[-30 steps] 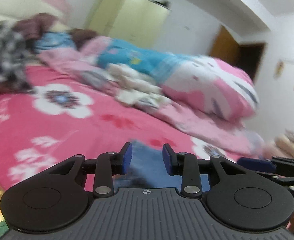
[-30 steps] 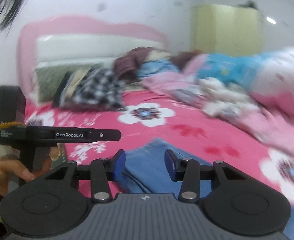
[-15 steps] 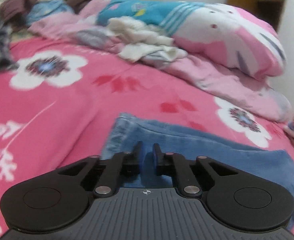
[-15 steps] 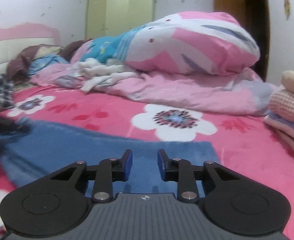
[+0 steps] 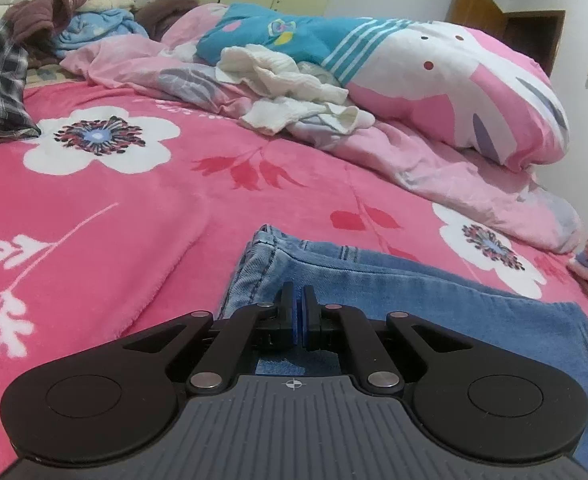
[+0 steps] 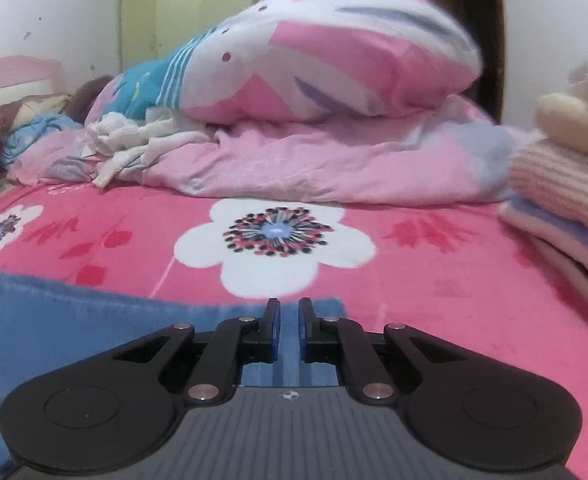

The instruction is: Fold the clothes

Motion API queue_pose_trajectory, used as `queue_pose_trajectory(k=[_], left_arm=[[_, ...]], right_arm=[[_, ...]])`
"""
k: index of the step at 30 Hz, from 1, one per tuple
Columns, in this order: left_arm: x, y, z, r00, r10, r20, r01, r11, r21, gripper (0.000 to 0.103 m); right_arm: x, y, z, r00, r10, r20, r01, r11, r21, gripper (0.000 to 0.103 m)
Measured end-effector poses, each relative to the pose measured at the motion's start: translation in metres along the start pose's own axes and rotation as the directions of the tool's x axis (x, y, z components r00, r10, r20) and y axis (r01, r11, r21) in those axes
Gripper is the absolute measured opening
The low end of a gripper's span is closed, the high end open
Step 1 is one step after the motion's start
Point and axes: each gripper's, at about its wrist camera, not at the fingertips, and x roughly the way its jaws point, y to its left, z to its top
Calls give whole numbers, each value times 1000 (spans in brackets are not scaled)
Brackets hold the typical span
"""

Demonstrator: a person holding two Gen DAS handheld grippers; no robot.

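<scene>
**Two pinches on the jeans, neither proven**

My left gripper [image 5: 298, 312] is pressed together over the waistband end of the jeans [image 5: 434, 292] on the bed [image 5: 93, 208]; it may hold just one layer. My right gripper [image 6: 286, 330] has been closing at the hem, a slit remaining; denim could slip. Only the right view shows the folded stack [image 6: 566, 200].

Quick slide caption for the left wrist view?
Left gripper shut on the jeans near the waistband, on the pink floral blanket.
</scene>
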Motion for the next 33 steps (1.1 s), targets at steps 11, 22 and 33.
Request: queue_pose_trajectory(k=[11, 22, 33], left_arm=[[2, 22, 4, 994, -100, -33, 94, 985, -146, 4], [-1, 16, 3, 996, -78, -36, 74, 992, -107, 4], [-53, -34, 0, 972, 68, 223, -129, 954, 272, 5]], right_arm=[[-54, -38, -24, 997, 67, 48, -73, 984, 160, 0], [-80, -19, -65, 984, 134, 115, -157, 962, 225, 7], [-61, 11, -100, 995, 35, 90, -47, 991, 128, 25]])
